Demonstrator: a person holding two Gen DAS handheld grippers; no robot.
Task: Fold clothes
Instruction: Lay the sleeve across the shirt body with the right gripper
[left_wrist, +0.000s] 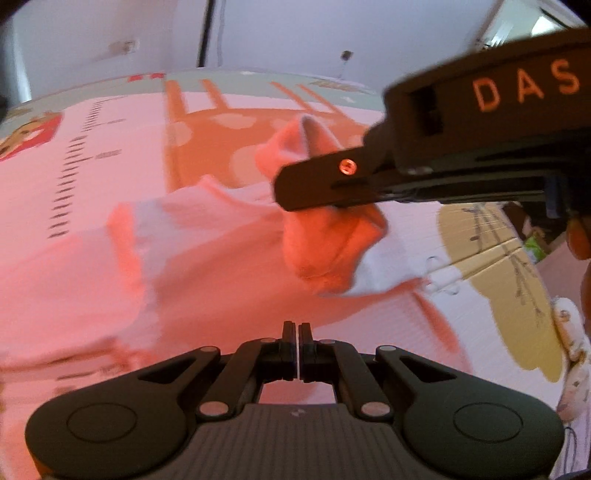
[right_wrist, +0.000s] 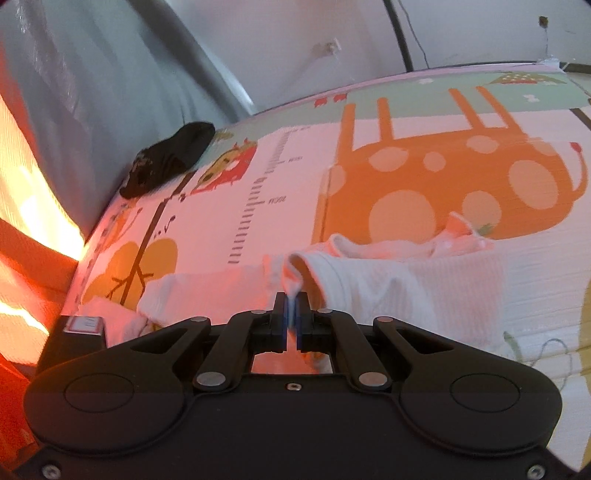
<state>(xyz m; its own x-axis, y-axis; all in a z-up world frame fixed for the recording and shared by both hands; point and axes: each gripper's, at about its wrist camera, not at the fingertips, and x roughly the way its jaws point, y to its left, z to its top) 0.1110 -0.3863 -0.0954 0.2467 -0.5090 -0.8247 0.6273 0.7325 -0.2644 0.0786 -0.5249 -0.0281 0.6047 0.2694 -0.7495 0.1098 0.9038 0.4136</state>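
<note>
While the right gripper (right_wrist: 291, 314) is clamped on a fold of the white garment (right_wrist: 399, 280), the left gripper (left_wrist: 297, 345) fingers are closed with nothing visible between them, above the play mat (right_wrist: 406, 177).

Your left gripper (left_wrist: 297, 334) is showing matte black linkage arms with silver pivot pins, round discs on both flanks and a ribbed grey plate behind. Your right gripper (right_wrist: 291, 306) is wearing the same black build with blue-edged pads, and its side is carrying orange "DAS" lettering and a copper-coloured screw.
</note>
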